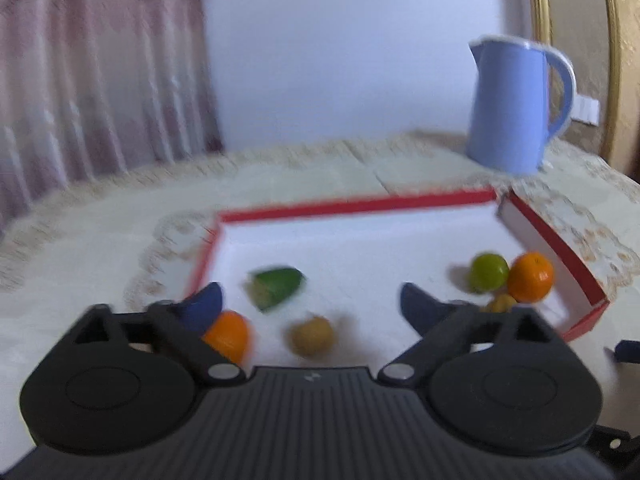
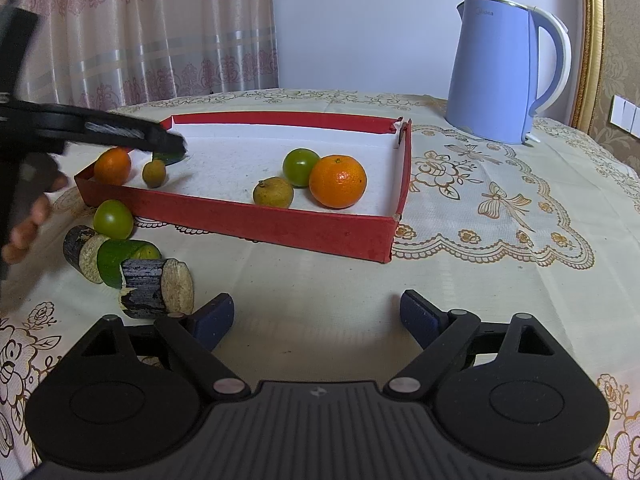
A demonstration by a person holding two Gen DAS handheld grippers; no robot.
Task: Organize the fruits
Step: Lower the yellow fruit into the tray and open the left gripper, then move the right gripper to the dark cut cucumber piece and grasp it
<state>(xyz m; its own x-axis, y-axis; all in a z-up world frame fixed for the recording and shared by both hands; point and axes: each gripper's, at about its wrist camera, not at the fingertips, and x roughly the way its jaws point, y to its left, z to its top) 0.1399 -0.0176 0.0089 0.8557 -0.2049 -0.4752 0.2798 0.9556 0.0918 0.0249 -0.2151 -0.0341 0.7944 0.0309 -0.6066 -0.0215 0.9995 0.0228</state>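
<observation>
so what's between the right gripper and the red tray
In the right wrist view, only bare tablecloth lies between the open right gripper and the red tray; the cut pieces sit off to the left.

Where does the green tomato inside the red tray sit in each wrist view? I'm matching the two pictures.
Left wrist: green tomato at right, touching the large orange.
Right wrist: green tomato right of centre, against the same orange.
Shared landmark: blue kettle, upper right.
</observation>
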